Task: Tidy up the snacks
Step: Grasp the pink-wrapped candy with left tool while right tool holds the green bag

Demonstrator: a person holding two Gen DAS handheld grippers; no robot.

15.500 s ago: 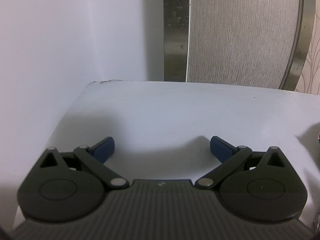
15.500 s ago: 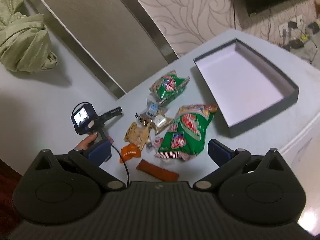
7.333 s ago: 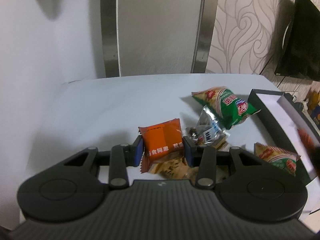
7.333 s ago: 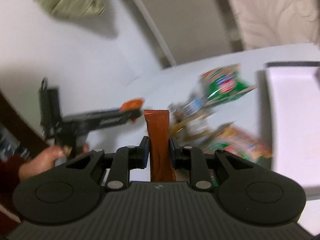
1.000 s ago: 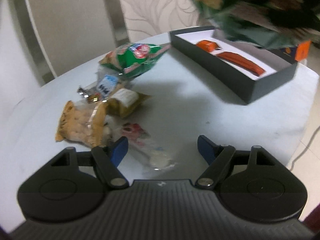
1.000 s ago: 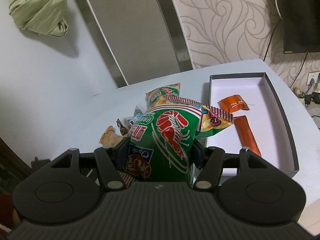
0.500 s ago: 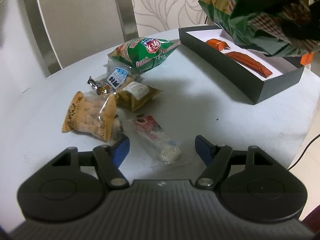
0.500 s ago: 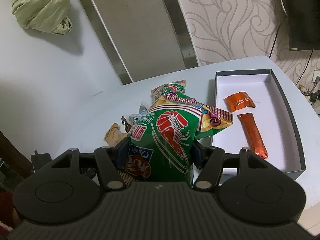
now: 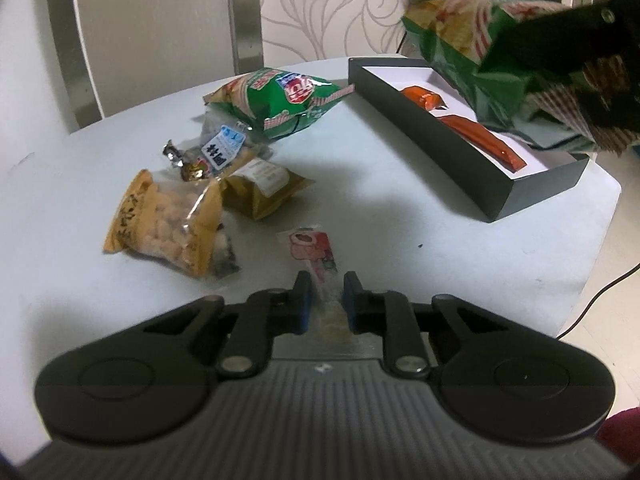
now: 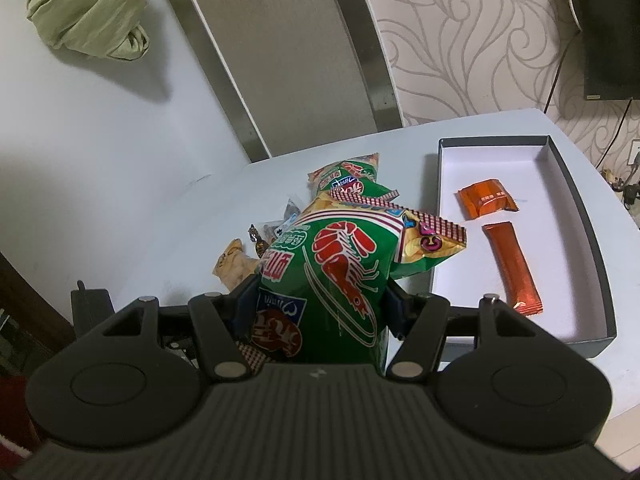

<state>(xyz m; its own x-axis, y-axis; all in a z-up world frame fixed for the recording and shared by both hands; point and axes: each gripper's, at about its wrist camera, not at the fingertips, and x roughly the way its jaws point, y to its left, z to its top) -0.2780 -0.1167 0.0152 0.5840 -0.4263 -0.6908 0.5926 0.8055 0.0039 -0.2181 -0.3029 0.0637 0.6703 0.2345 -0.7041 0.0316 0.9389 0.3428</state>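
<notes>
While clamped in right tongs (image 10: pixel 316 304), shrimp chip bag (image 10: pixel 340 272) above box (image 10: pixel 592 248).

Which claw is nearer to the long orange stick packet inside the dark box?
Right. The right claw, gripping a green shrimp-chip bag, hangs beside the stick packet; the left claw is down at the table's near edge.

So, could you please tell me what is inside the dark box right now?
The dark box holds an orange square packet and a long orange stick pack, lying apart on its white floor. The green shrimp chip bag in the right gripper hides the box's near left corner.
</notes>
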